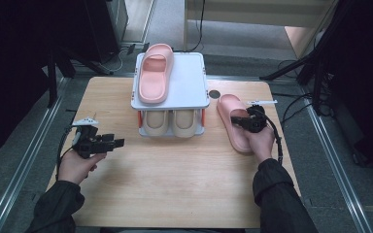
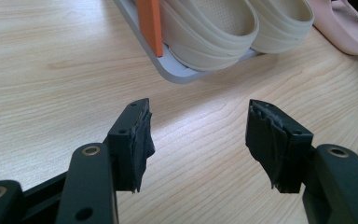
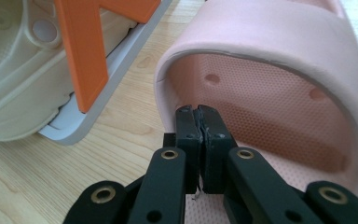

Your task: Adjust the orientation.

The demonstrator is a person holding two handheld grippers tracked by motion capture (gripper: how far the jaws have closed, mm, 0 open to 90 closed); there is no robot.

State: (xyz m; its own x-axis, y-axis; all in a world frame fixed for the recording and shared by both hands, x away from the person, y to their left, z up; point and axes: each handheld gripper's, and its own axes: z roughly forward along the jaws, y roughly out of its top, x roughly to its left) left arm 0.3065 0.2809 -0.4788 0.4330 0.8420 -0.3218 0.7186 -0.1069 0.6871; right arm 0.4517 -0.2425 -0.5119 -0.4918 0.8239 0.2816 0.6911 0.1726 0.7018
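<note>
High view shows one pink slipper (image 1: 156,73) on the rack (image 1: 194,80), its mate (image 1: 230,119) on the table (image 1: 175,165). Right gripper (image 3: 199,122), jaws clenched together, sits inside the mate's strap; left gripper (image 2: 198,140) hangs released. Likely next: lifting it onto the rack.

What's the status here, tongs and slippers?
Left tongs open, clear over bare table. Right tongs shut, tips at the strap of the pink slipper on the table. Other pink slipper atop rack.
</note>
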